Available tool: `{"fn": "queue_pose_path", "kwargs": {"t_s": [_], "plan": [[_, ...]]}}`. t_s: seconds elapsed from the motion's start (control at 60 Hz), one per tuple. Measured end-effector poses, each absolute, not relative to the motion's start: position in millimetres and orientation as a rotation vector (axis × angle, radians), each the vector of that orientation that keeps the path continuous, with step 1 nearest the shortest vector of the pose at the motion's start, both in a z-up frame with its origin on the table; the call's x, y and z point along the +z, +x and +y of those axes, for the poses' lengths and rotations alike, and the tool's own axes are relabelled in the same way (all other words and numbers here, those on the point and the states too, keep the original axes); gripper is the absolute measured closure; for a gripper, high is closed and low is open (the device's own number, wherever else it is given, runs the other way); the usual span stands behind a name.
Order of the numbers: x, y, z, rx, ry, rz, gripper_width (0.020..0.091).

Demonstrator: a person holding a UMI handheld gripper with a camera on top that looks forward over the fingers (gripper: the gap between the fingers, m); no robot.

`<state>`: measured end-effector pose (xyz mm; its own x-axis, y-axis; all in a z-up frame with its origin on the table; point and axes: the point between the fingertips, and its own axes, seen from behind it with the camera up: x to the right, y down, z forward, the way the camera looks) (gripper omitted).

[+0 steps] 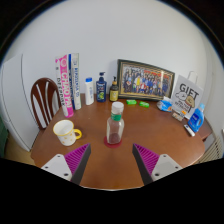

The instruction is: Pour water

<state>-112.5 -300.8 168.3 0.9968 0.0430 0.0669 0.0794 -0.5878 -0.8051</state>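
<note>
Gripper [113, 160] released, empty | bottle [115, 126] stood upright just ahead, centred between the fingers, probably for a grasp | mug [66, 132] waited beside it.

Round wooden table [110, 165], wooden chair [42, 100], white wall [110, 35]

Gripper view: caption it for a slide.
Open claw faces a white-capped bottle on a round wooden table, yellow mug beside.
</note>
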Motion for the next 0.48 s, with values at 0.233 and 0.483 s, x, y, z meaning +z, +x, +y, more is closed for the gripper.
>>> {"fn": "queue_pose_path", "kwargs": {"t_s": [0.233, 0.483], "plan": [[188, -128, -367, -0.079, -2.221, -0.065, 0.0251], [199, -121, -386, -0.091, -2.200, -0.041, 0.0249]]}}
